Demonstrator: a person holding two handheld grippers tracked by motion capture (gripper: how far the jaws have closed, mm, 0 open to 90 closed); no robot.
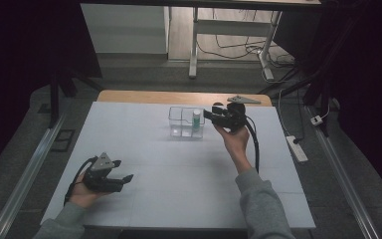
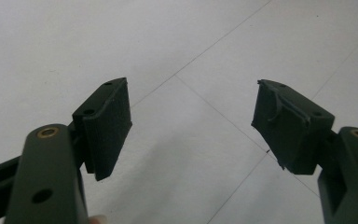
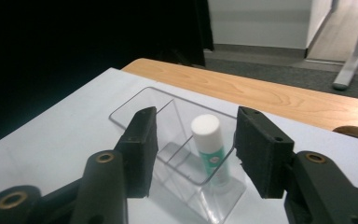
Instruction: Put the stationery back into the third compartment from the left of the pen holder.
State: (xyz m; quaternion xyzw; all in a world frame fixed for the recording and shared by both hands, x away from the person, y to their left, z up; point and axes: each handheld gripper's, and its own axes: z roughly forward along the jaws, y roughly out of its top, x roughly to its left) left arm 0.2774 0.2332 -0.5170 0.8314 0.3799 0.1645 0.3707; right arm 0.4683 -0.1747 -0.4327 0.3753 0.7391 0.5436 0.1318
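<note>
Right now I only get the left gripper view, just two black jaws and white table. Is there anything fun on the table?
Observer: Yes, a clear box with two compartments stands near the far edge.
Operator: Is something inside it?
Observer: A small white-capped bottle with a green label stands upright in the compartment nearer the right gripper.
Operator: Is that gripper squeezing the bottle?
Observer: No. Its jaws stand apart, one on each side of the bottle, and the pads do not press on it.
Operator: And where is my gripper?
Observer: The left gripper is at the near left of the table, far from the box, jaws open with nothing between them.
</note>
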